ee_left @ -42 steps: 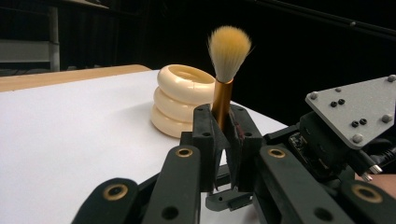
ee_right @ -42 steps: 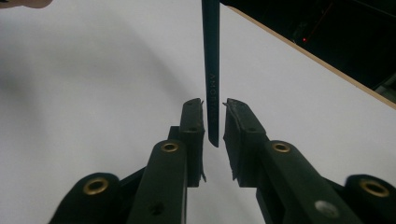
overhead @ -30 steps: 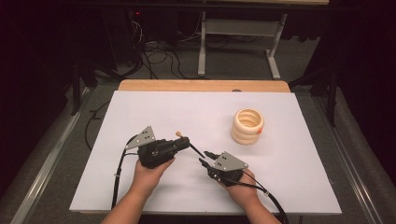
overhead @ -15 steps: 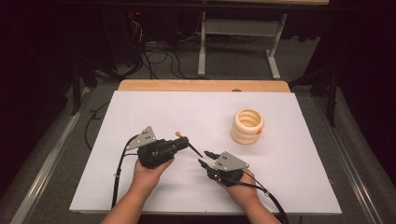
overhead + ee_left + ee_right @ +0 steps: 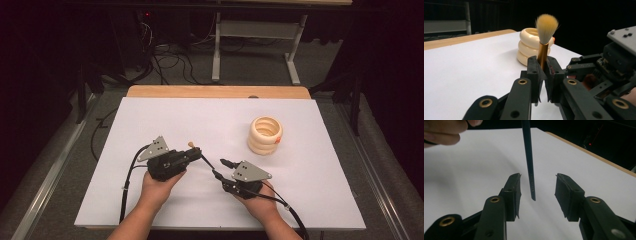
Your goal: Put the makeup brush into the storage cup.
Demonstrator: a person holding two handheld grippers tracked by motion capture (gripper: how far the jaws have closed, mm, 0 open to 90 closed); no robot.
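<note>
1. A white table (image 5: 165, 125) takes up most of the high view, with a strip of bare wood (image 5: 215, 91) along its far edge and dark floor with cables beyond it.
2. The person's two forearms come in from the near edge, and each hand holds a gripper close to the middle of the near half of the table.
3. A cream holder (image 5: 265, 135) made of stacked rings stands upright on the right half of the table, well apart from both grippers. In the left gripper view it stands behind the brush tip.
4. The left gripper (image 5: 196, 151) lies low over the table and points to the right, with a grey three-cornered plate on top. In its own view its jaws are clamped on the golden collar of a brush (image 5: 544, 37), just below the bristles.
5. The right gripper (image 5: 220, 167) points to the left and away from the person, towards the left gripper, and sits just beside it. Its jaws stand spread apart and touch nothing.
6. The brush has a tan, fluffy tip, which shows past the left jaws. Its thin dark handle (image 5: 529, 162) runs towards the right gripper, and the end of the handle hangs in the gap between the right jaws, touching neither of them.
</note>
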